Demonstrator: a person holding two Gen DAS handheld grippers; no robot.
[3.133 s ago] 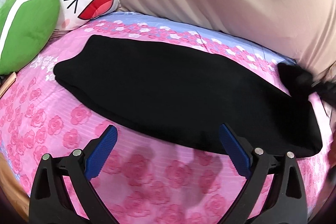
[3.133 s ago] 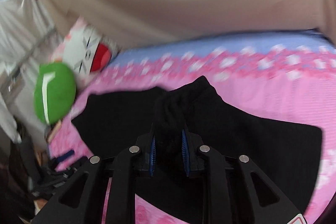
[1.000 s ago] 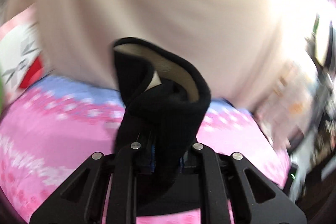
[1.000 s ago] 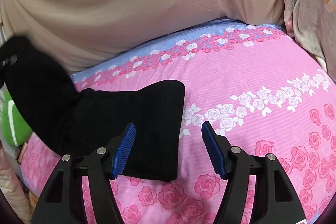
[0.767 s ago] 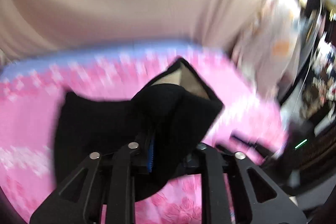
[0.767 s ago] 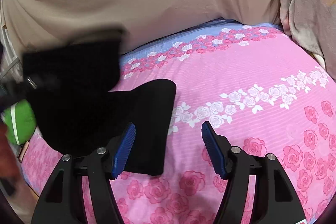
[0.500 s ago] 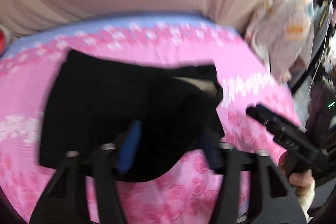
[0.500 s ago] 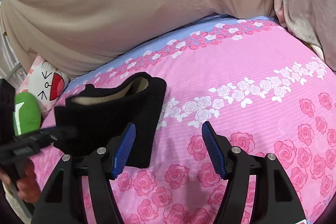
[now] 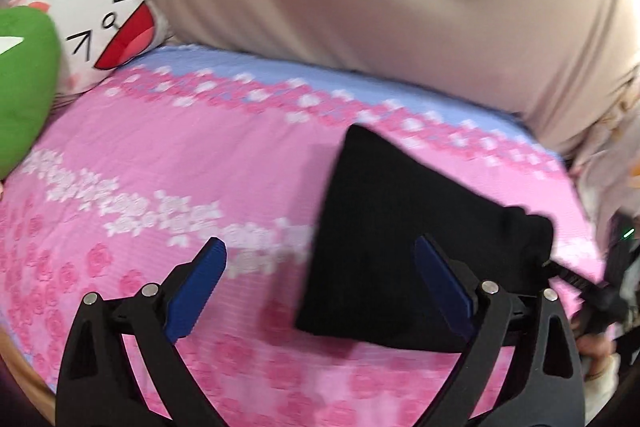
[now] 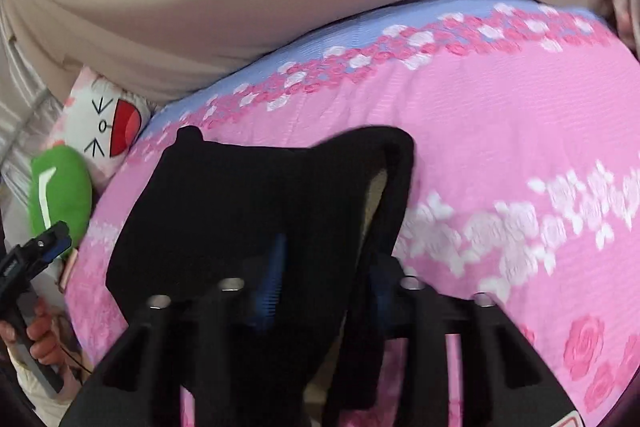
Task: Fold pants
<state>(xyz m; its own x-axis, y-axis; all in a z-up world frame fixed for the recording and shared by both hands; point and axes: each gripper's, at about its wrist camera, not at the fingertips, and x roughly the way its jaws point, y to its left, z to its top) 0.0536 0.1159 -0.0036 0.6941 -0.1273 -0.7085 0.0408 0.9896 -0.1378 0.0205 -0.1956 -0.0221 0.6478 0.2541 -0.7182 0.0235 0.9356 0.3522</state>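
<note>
A: On the pink floral bedspread [image 9: 168, 155], the black pants [image 9: 400, 227] lie as a compact folded stack; how much remains?

B: Seemingly one last fold or tidy. Left gripper [image 9: 320, 287], jaws just opened wide, grips nothing. Right gripper [image 10: 324, 283], jaws just closing, has the stack's near edge between its fingers.

A: Any legible writing?

B: None; the pillow [image 9: 108, 23] shows only a cartoon face.
</note>
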